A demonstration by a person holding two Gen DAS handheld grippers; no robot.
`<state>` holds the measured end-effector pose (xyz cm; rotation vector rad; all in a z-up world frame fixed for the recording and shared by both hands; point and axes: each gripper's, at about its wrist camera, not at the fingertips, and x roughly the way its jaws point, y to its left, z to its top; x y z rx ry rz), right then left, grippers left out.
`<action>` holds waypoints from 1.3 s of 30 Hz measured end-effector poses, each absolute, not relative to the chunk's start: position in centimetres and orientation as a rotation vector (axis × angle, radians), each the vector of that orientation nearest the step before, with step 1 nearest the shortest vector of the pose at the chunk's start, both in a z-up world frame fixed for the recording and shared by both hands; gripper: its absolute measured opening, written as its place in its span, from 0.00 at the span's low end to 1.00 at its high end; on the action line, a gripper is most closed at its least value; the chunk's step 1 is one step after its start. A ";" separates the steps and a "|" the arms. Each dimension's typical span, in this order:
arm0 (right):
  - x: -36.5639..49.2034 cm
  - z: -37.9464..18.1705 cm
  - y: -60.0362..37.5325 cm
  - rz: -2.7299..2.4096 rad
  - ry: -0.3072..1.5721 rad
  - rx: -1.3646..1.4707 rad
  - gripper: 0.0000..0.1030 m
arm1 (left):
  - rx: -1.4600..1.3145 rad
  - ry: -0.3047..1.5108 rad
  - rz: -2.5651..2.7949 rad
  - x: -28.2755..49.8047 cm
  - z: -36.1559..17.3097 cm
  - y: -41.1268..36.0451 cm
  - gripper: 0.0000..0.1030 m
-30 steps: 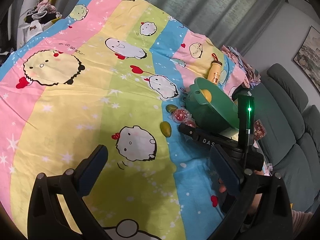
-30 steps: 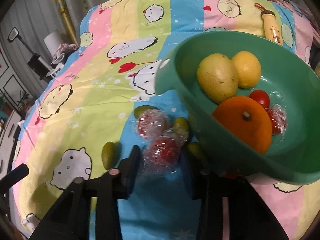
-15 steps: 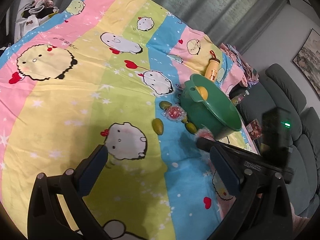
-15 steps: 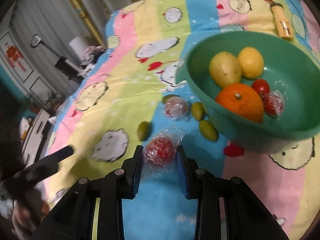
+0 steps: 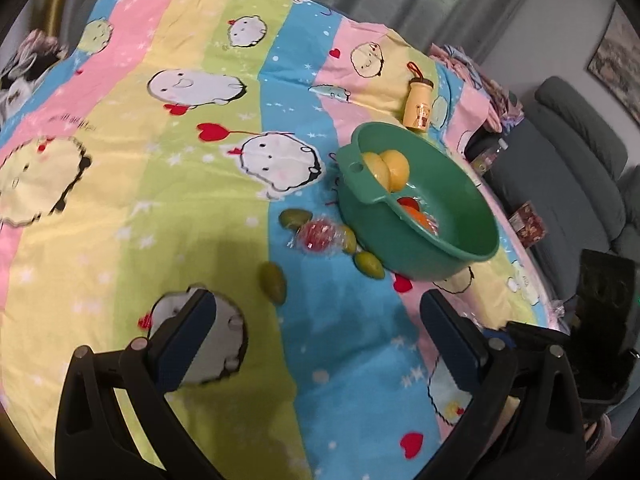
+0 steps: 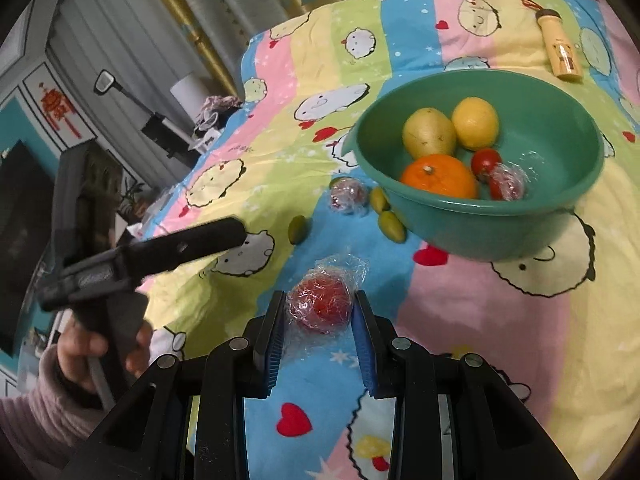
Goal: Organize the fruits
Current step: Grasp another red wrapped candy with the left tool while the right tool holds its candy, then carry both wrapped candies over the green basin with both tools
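The right gripper (image 6: 320,314) pinches a plastic-wrapped red fruit (image 6: 322,304) between its pads, held above the cartoon bedspread (image 6: 460,320), near the green bowl (image 6: 580,196). The left gripper (image 5: 318,330) is spread and empty. The bowl holds a pear (image 6: 428,132), a lemon (image 6: 476,122), an orange (image 6: 438,176), a tomato (image 6: 485,162) and another wrapped fruit (image 6: 508,182). Beside the bowl lie small green fruits (image 6: 390,224).

Open bed cover (image 6: 500,320) lies clear before the green basin (image 6: 560,216); its high rim blocks a low approach. Loose olives (image 6: 392,228) and a wrapped fruit (image 6: 348,196) crowd its left flank; the other gripper (image 6: 180,248) juts in farther left
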<state>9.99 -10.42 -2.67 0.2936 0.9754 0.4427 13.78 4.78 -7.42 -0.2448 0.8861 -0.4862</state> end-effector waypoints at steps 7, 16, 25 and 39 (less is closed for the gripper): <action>9.6 -2.5 -12.4 0.447 0.933 0.333 0.33 | -0.119 0.890 -0.467 16.5 -8.0 1.8 0.99; 9.6 -3.0 -14.8 0.436 0.909 0.395 0.33 | -0.076 0.953 -0.434 19.4 -10.7 0.8 0.77; 9.6 -3.7 -15.3 0.446 0.912 0.418 0.33 | -0.105 0.963 -0.434 20.5 -11.5 0.4 0.62; 10.2 -4.1 -15.6 0.455 0.908 0.422 0.33 | -0.170 0.969 -0.470 21.3 -11.7 -0.1 0.33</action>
